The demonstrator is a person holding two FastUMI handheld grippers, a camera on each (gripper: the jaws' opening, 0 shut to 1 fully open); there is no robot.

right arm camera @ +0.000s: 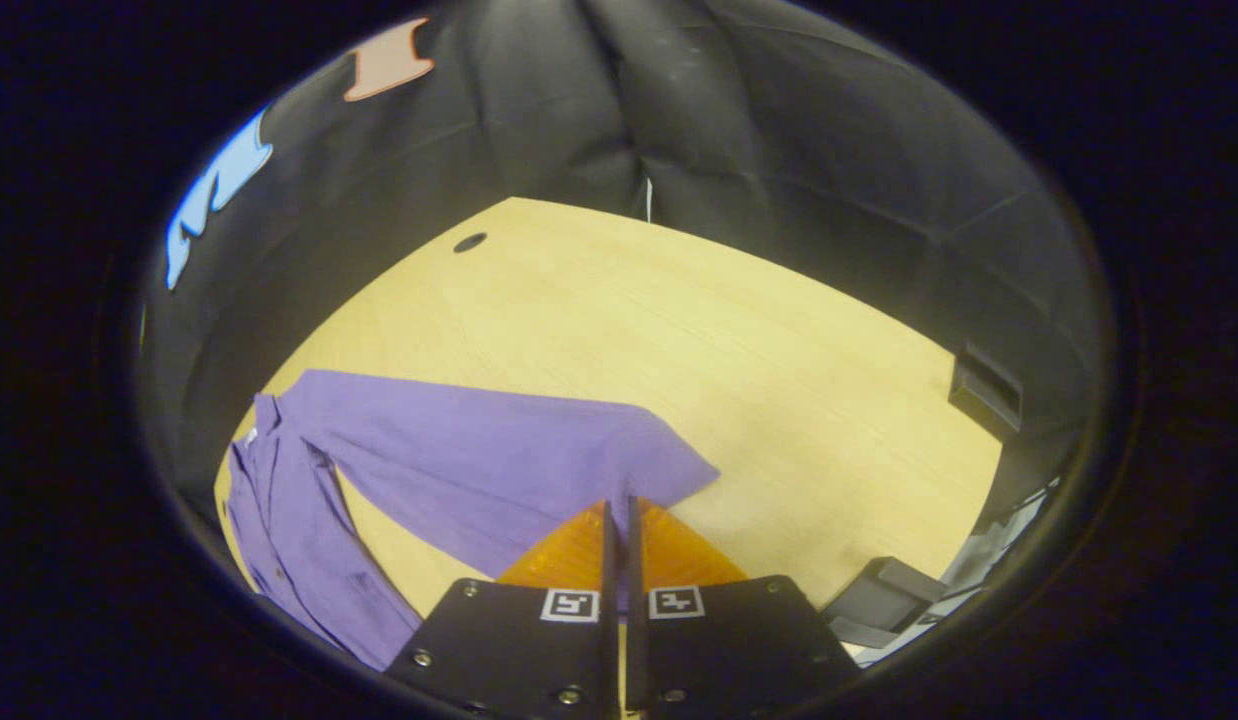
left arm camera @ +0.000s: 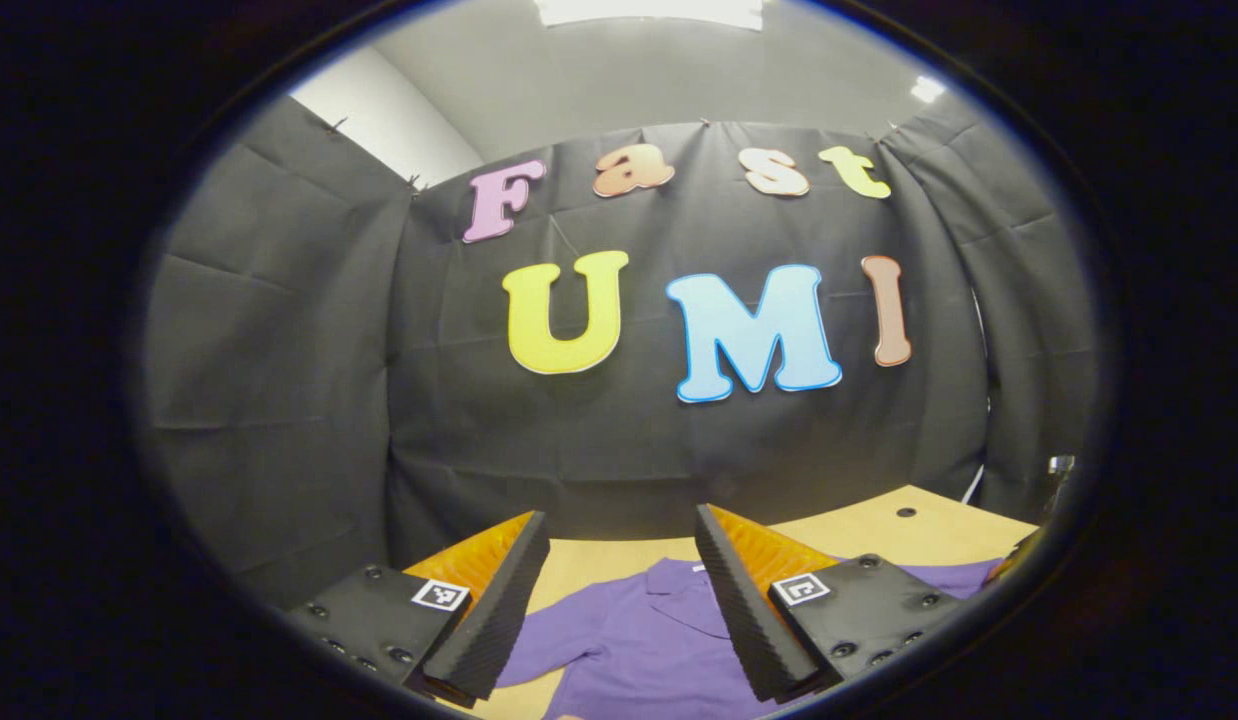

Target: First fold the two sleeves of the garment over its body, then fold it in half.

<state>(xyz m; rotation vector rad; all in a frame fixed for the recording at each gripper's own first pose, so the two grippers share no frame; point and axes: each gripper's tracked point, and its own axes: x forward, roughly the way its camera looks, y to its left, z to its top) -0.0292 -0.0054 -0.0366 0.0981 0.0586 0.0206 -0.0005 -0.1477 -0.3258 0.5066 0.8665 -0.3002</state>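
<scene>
The purple collared shirt (right arm camera: 459, 450) lies flat on the wooden table (right arm camera: 739, 340), its body along the table's near-left edge and one long sleeve (right arm camera: 519, 455) stretched out toward the middle. The right gripper (right arm camera: 619, 525) is clenched at the sleeve's cuff end; whether cloth is pinched between the fingers I cannot tell. The left gripper (left arm camera: 619, 590) hangs released above the collar (left arm camera: 679, 590). To fold well, confirm a firm pinch, lift low, and carry the cuff across onto the body while the left steadies the shoulder.

The garment (right arm camera: 379, 470) lies on the table (right arm camera: 679, 340), its sleeve (right arm camera: 539, 460) stretched out sideways from the body
</scene>
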